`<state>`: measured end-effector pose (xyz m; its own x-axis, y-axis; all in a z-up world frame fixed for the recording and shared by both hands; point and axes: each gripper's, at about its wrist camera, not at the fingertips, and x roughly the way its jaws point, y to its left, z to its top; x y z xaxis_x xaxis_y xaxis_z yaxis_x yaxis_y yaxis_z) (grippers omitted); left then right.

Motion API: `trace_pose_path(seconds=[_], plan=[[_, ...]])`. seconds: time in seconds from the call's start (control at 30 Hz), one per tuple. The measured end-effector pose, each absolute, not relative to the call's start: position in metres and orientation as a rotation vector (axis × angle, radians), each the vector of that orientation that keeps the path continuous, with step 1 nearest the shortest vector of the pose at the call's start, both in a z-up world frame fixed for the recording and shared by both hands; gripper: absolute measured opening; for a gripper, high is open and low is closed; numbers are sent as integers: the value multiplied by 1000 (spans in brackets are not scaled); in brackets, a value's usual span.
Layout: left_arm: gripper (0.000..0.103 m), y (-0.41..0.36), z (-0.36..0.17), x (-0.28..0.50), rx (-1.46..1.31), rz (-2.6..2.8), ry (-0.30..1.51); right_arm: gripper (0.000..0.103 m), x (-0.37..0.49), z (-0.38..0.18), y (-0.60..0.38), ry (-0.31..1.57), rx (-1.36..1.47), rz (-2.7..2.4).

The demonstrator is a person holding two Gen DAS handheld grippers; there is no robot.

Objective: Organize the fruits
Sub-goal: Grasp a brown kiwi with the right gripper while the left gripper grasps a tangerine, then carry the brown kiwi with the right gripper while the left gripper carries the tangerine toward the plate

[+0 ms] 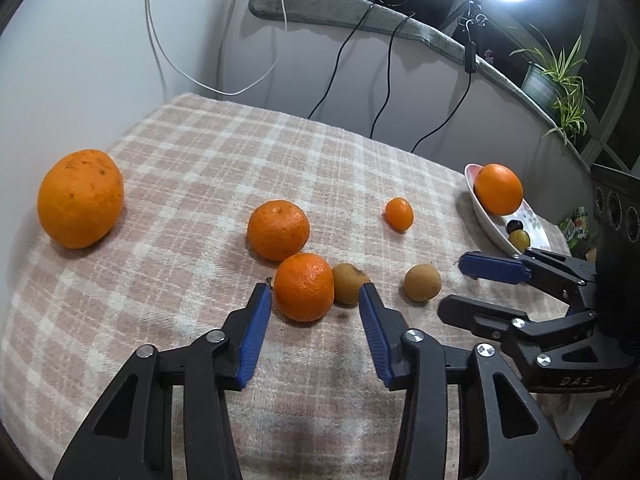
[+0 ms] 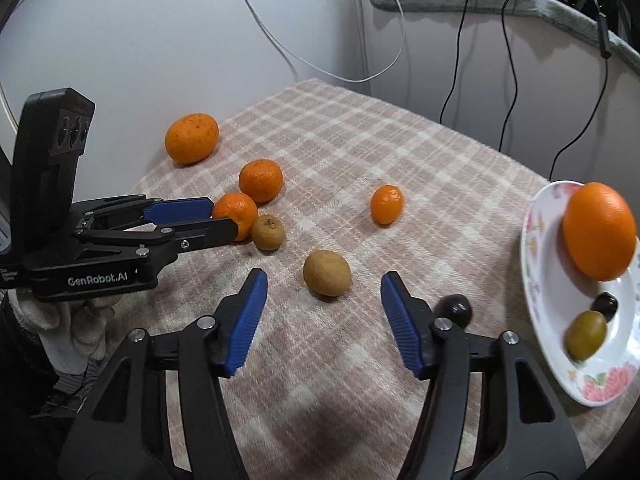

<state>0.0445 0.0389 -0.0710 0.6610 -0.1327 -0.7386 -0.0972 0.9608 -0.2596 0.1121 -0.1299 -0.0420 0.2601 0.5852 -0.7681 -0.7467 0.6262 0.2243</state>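
Two views: each from a handheld tool, over a checked cloth on the table (image 1: 200, 152).
Left wrist view, tool: the left tool (image 1: 316, 300) is wide open and empty, its blue pads either side of a mandarin (image 1: 304, 286) that sits just ahead of the tips.
Left wrist view, fruit: a brown fruit (image 1: 349, 283) touches that mandarin on its right; a second mandarin (image 1: 278, 230) sits just behind it; a large orange (image 1: 80, 198) lies well apart at the left; a small mandarin (image 1: 399, 213) and a round brown fruit (image 1: 422, 282) lie loose toward the plate (image 1: 486, 216).
Left wrist view, plate: it carries a smooth orange (image 1: 498, 189) with a dark and a yellow-green fruit below it.
Right wrist view, tool: the right tool (image 2: 324, 284) is also wide open, holding nothing, the round brown fruit (image 2: 327, 278) just ahead, between its tips.
Right wrist view, stray: a dark fruit (image 2: 456, 308) lies on the cloth beside the right finger, near the plate rim (image 2: 532, 280).
Risk, left: closing on the mandarin may nudge the touching brown fruit and set it rolling.
Risk, right: round fruit could squirt out of the pads if gripped off-centre; the finger could knock the dark fruit.
Risk, plate: the smooth orange sits near the rim, so adding fruit carelessly could roll it off.
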Motion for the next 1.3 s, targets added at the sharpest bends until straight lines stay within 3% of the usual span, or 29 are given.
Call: trace_pose_path(seconds=[0.4,0.57,1.3], plan=[[31,45,-80,50,-305,-28,874,44,128,-57,-117,999,-187,899],[30,43,-80,51,-295,-26,870,31,128,-61,-114,1011,-196,907],[29,21,-48,44,-277,-88,793,31,118,-27,-164,916,-121,868]])
